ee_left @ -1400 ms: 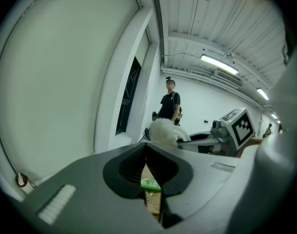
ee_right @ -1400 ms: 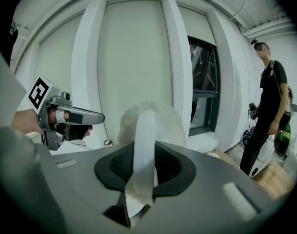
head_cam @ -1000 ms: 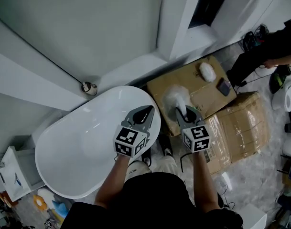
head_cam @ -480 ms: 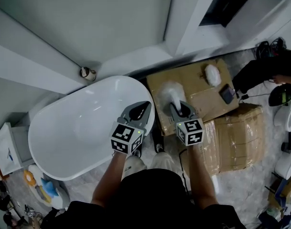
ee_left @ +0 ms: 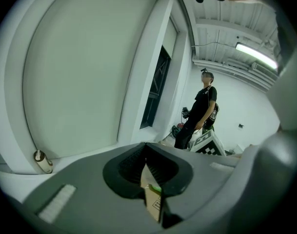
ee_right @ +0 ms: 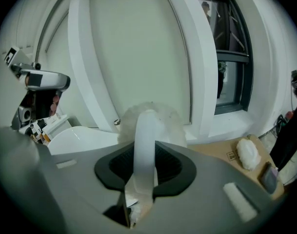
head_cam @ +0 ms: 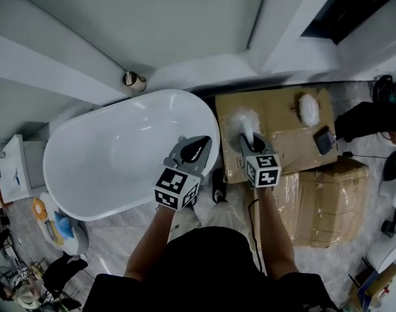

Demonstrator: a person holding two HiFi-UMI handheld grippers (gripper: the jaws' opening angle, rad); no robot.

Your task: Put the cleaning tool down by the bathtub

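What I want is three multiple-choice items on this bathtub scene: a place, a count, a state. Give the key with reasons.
1. The fluffy head of the cleaning tool is over: A the tub basin; B the cardboard box; C bare floor.
2. Fluffy white things in the head view: A one; B two; C four.
3. The right gripper is: A open, empty; B shut on nothing; C shut on the cleaning tool.
Key: 1 B, cardboard lies under the head. 2 B, the held tool plus a loose pad on the box. 3 C, the handle sits clamped between its jaws.
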